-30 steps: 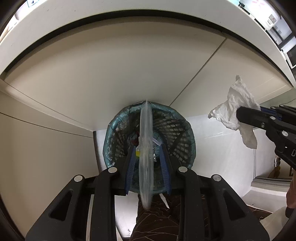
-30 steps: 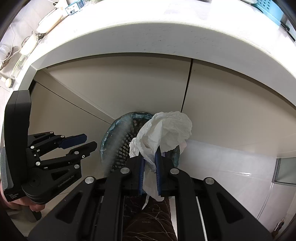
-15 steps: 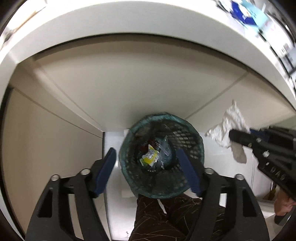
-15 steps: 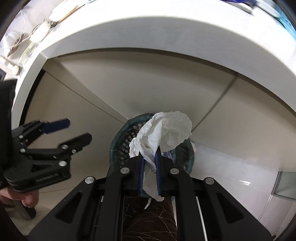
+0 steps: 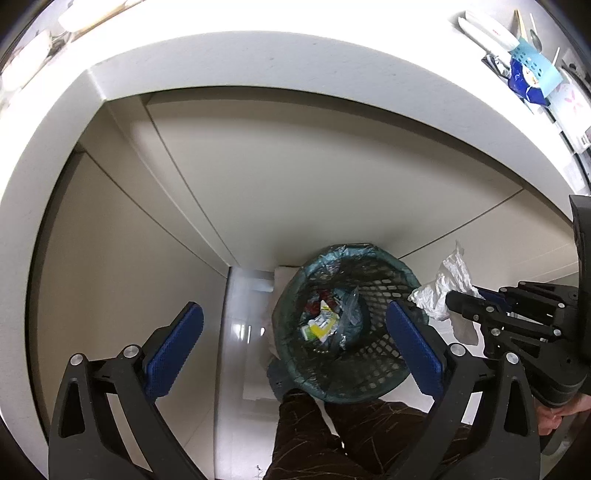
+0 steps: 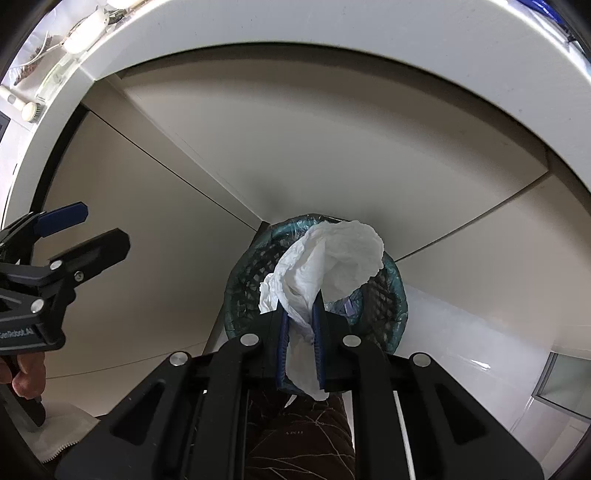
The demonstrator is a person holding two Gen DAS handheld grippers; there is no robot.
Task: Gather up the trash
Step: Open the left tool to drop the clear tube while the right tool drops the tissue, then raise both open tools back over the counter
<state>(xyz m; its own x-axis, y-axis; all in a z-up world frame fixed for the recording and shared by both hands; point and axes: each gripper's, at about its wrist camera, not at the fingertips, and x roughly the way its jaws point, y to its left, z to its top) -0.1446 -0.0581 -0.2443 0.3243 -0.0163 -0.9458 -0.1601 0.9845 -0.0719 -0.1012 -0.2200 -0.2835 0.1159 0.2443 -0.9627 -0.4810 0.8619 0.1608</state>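
My left gripper (image 5: 293, 334), jaws just spread wide with nothing between them, hangs above the mesh bin (image 5: 347, 325), where wrappers (image 5: 321, 325) already lie. My right gripper (image 6: 301, 345) clenches a crumpled white tissue (image 6: 325, 266) directly over the bin's mouth below the worktop (image 6: 332, 26), placed, I judge, for a straight drop.

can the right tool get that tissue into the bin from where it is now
Probably yes. The right tool is shut on the crumpled tissue right above the mesh waste bin, whose mouth is uncovered. The left tool, jaws just opened and empty, sits off to one side.
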